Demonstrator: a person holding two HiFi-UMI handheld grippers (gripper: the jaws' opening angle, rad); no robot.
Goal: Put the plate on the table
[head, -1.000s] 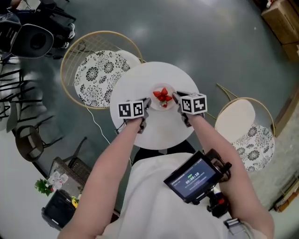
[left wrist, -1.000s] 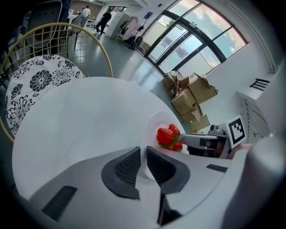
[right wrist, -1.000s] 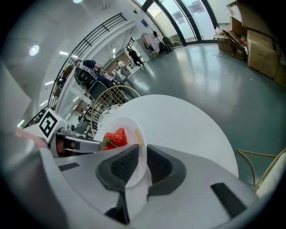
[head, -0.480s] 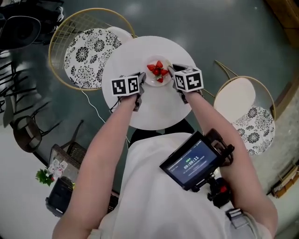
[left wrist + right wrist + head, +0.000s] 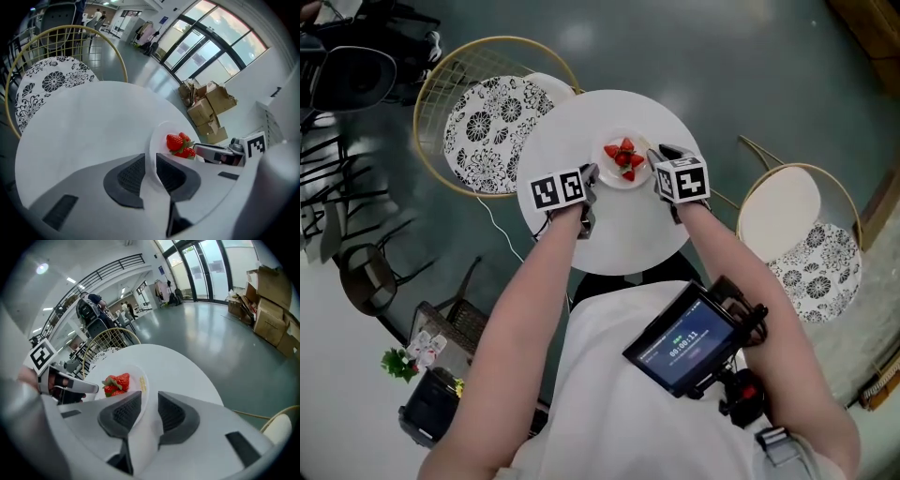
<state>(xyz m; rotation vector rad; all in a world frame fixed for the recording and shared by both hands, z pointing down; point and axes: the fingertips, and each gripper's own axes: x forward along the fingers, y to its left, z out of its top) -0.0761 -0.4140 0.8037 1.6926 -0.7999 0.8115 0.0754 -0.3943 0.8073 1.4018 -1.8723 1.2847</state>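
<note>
Placing step, near its end by the look of it: over the round white table point(image 5: 609, 239), upper centre of the frame, holding the plate point(image 5: 628, 182) of strawberries point(image 5: 624, 157) low at the tabletop, touching or not impossible to say. Both forearms stretched forward, left gripper point(image 5: 591, 178) pinching the plate's left rim, right gripper point(image 5: 660, 157) clamped narrow on the right rim. Next, probably: settle it flat, then spread both jaws and draw back level
</note>
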